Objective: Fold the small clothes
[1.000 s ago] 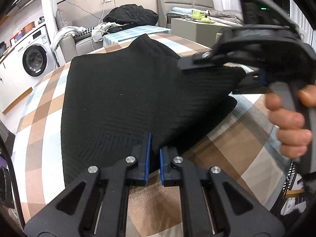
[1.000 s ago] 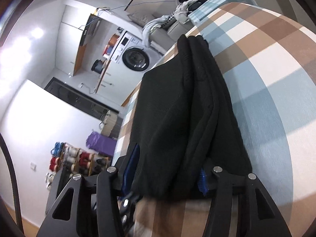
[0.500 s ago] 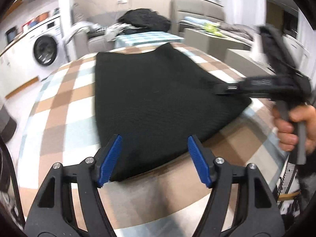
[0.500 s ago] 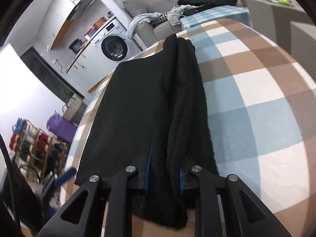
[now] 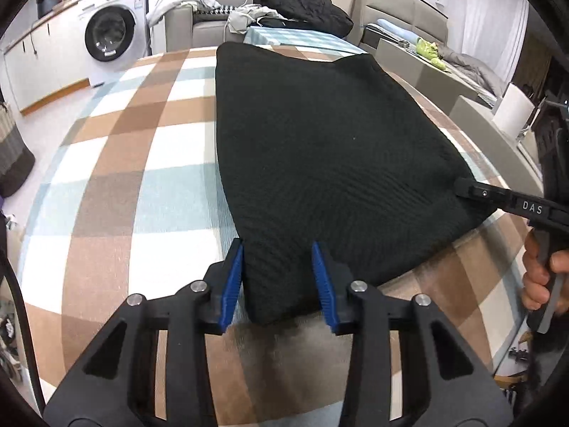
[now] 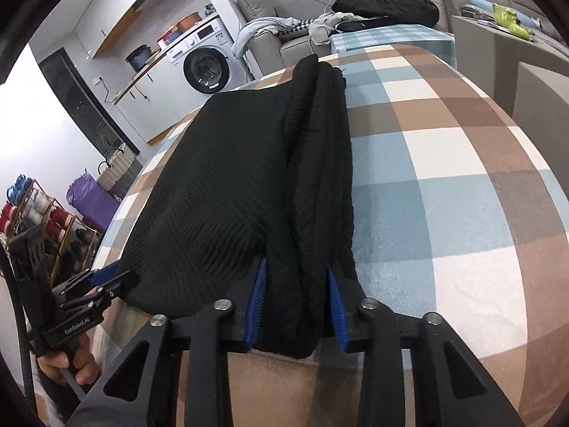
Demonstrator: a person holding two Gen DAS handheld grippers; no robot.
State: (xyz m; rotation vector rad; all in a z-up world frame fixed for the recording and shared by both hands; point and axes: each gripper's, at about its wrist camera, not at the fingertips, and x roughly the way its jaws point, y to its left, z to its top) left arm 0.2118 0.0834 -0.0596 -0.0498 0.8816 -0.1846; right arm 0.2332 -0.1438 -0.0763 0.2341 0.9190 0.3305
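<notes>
Knitwear, a black folded garment (image 5: 330, 163), is laid flat on the checked bench (image 5: 117, 185). Its near left corner is straddled by the left tongs (image 5: 277, 281), whose jaws are closing but not yet pressed on it. Its thick right folded edge is clenched by the closing right tongs (image 6: 295, 306).

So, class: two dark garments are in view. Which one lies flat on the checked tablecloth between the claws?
The black knit garment spread on the tablecloth; the other dark garment is heaped on the sofa behind.
</notes>
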